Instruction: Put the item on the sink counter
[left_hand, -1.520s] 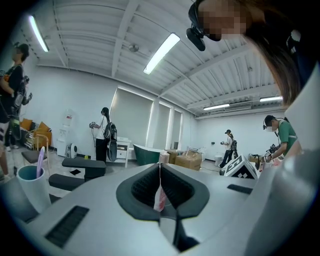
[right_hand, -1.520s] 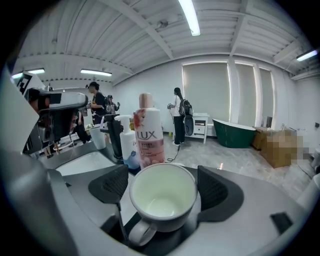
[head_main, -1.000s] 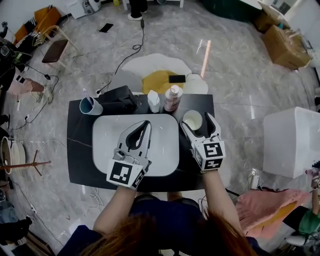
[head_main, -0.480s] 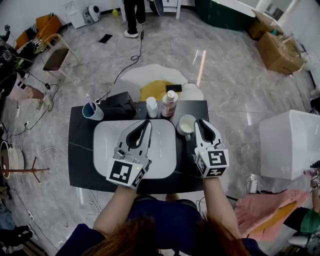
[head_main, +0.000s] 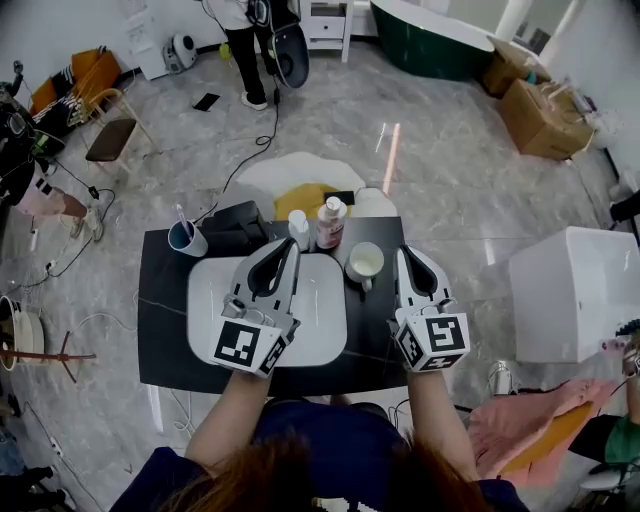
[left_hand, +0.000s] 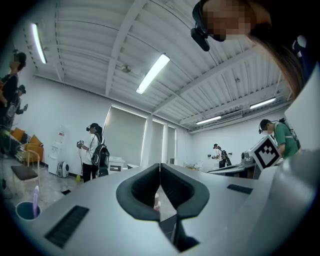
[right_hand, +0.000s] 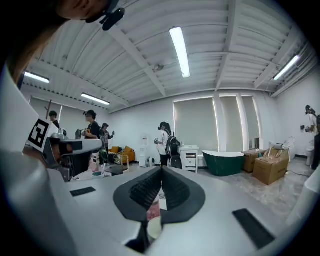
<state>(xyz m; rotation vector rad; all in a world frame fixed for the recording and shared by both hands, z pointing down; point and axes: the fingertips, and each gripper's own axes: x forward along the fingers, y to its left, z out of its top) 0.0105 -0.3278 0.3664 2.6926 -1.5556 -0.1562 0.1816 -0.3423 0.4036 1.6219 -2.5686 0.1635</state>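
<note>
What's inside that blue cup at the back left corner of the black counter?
A slim toothbrush-like stick stands in the blue cup, poking above its rim. Its lower end and the cup's bottom are too dark to make out.

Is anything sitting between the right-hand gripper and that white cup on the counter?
Nothing visible: only bare black counter lies between the right gripper and the white cup. Its jaws have just been closing, with nothing between them.
</note>
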